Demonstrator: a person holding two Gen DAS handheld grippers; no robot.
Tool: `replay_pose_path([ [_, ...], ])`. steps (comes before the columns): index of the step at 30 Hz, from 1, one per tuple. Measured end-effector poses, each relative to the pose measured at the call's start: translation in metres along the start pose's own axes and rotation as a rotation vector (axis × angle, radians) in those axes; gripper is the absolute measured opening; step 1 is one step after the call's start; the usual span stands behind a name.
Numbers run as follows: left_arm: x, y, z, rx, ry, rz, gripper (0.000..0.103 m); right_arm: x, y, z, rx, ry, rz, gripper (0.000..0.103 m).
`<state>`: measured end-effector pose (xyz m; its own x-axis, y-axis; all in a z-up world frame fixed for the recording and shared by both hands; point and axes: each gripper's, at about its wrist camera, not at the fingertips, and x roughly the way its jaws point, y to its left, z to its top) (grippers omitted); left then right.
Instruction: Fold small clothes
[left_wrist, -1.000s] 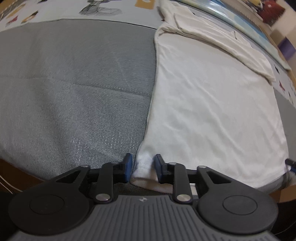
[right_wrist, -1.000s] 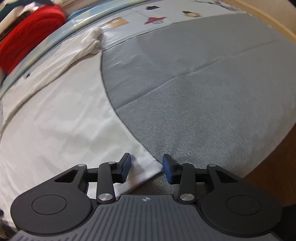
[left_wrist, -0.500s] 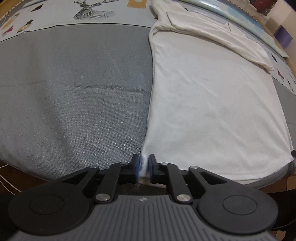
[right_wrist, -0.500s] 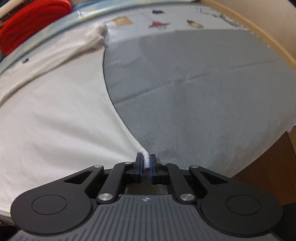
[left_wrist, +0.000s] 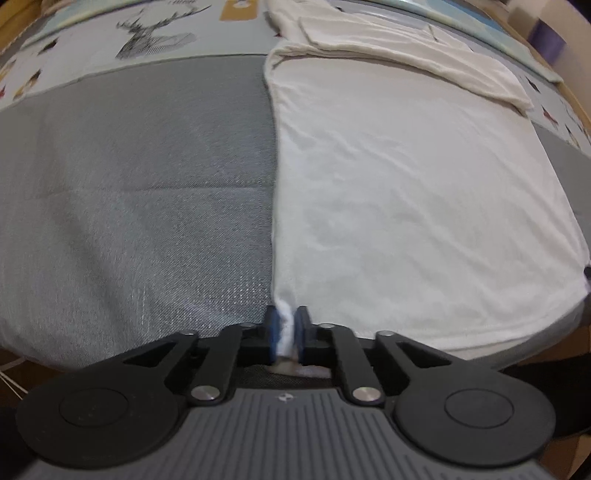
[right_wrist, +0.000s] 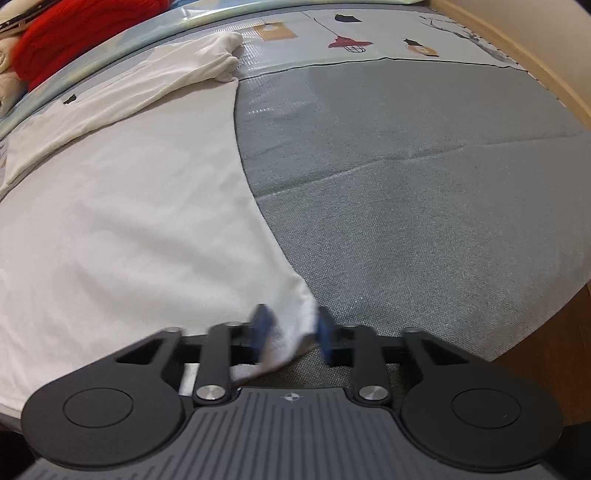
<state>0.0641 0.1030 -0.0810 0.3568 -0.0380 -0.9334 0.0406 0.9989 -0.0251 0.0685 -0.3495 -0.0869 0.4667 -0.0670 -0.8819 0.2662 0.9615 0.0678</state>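
Left hand-held gripper (left_wrist: 284, 334) is pinching the white shirt's (left_wrist: 406, 192) near corner; right hand-held gripper (right_wrist: 290, 334), jaws opening, is straddling the other corner. Top is lying folded over; main fold not yet done.

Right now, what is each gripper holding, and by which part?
Left gripper pinches a near corner of the white garment. Right gripper: jaws opening, the other near corner between them.

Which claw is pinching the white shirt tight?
The left gripper: its pads squeeze the white shirt. The right gripper is opening its jaws, cloth loose between them.
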Motion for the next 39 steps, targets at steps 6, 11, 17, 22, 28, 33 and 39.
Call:
replay_pose_path([
  [6,-0.018,-0.007,-0.002,0.051,-0.058,0.018,0.006,-0.018,-0.001,0.000,0.016,-0.060,0.030,0.008],
  [11,-0.062,-0.006,0.001,0.042,-0.153,-0.047,0.006,-0.064,0.000,0.010,0.003,-0.180,0.089,0.007],
  [17,-0.143,0.003,-0.013,0.081,-0.261,-0.126,0.006,-0.137,-0.007,0.002,-0.018,-0.306,0.148,0.006],
  [22,-0.210,0.018,-0.025,0.114,-0.348,-0.196,0.006,-0.215,-0.023,-0.010,-0.053,-0.418,0.216,0.006],
  [28,-0.206,0.010,0.023,0.133,-0.377,-0.178,0.006,-0.236,-0.039,0.018,-0.034,-0.463,0.249,0.006],
  [33,-0.152,0.004,0.104,0.146,-0.329,-0.139,0.006,-0.195,-0.023,0.068,-0.047,-0.446,0.206,0.006],
  [39,-0.071,0.021,0.187,0.082,-0.240,-0.091,0.006,-0.117,0.004,0.146,-0.109,-0.347,0.153,0.006],
])
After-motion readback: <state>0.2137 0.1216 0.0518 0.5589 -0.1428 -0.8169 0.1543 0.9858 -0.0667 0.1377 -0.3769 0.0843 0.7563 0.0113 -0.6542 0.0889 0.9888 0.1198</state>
